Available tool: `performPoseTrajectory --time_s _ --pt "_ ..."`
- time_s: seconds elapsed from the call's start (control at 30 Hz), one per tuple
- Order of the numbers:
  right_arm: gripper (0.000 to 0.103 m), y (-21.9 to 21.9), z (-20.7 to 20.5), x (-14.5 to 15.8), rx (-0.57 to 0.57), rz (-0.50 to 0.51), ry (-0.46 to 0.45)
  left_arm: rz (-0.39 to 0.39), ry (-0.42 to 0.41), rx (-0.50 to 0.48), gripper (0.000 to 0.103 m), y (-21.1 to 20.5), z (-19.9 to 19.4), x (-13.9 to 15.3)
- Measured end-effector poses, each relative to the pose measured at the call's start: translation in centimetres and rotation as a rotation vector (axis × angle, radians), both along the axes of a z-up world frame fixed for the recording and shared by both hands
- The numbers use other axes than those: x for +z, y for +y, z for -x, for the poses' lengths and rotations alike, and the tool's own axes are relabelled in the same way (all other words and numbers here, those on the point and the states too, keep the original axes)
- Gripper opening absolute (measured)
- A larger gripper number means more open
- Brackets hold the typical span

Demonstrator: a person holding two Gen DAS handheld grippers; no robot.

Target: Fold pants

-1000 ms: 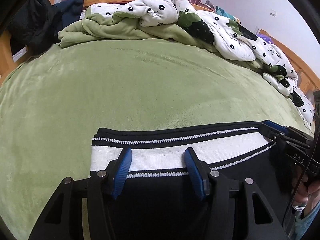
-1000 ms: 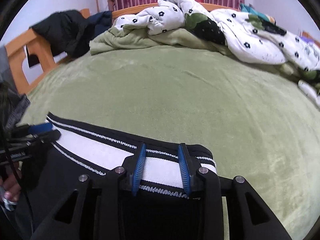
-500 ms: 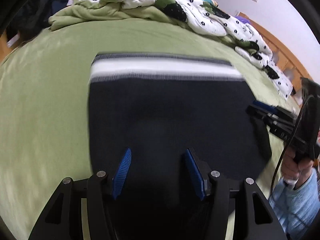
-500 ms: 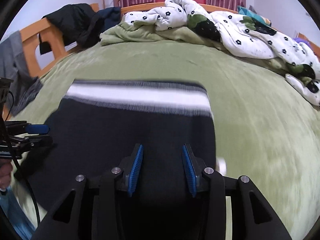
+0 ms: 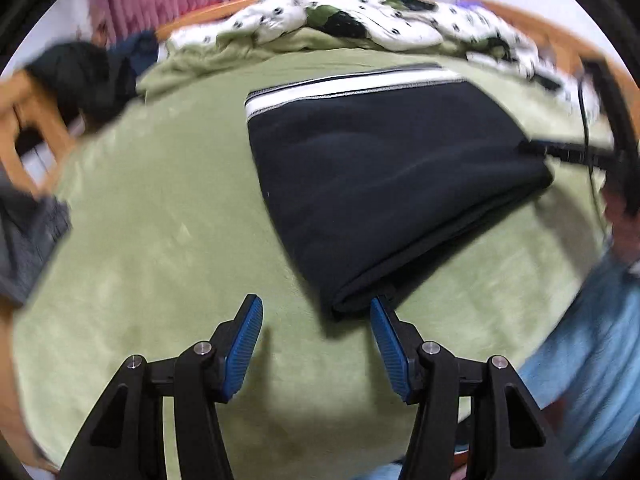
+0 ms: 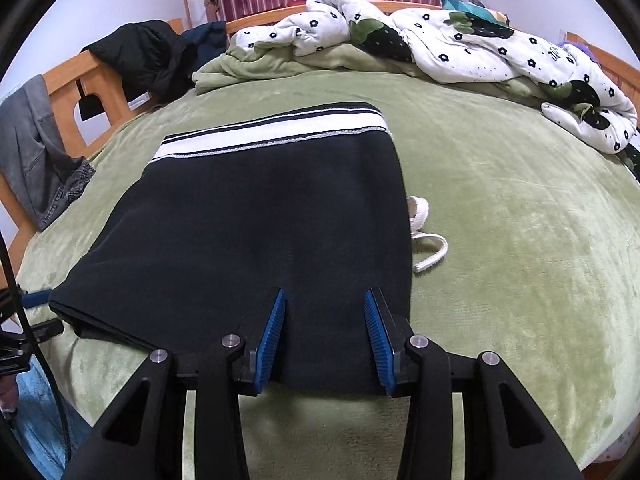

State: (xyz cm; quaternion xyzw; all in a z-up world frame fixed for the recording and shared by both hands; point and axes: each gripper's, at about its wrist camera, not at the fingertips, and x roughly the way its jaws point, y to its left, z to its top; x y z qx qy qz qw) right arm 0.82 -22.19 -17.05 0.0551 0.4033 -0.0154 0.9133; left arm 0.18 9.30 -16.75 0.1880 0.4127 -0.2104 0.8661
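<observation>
Both grippers had drawn back from the pants' waistband; the left gripper (image 5: pixel 316 344) and right gripper (image 6: pixel 324 332) stood half open, empty. Folded pants (image 6: pixel 256 216) lay mid-blanket (image 6: pixel 520 240). Smooth edges gently, tuck the drawstring (image 6: pixel 428 248).

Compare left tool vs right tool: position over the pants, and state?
The left tool hangs over bare green blanket, beside the folded pants' near corner. The right tool sits above the pants' near edge, black cloth showing between its fingers. Both stand open, gripping nothing.

Green blanket (image 6: pixel 500 208), floral duvet (image 6: pixel 460 52), prob. jacket (image 6: pixel 148 56)
</observation>
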Motion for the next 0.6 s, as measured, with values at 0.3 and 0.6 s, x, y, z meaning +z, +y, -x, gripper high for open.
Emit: performPoseTrajectory --time_s 0.3,0.6 --pt "0.041 -0.1 0.2 -0.3 0.0 0.0 0.003 -0.082 -0.119 0.02 0.022 -2.9 -0.8 -1.0" --pt "0.041 0.1 0.4 -0.9 0.015 0.041 0.016 0.232 0.082 0.224 0.02 1.5 -2.3 -2.5"
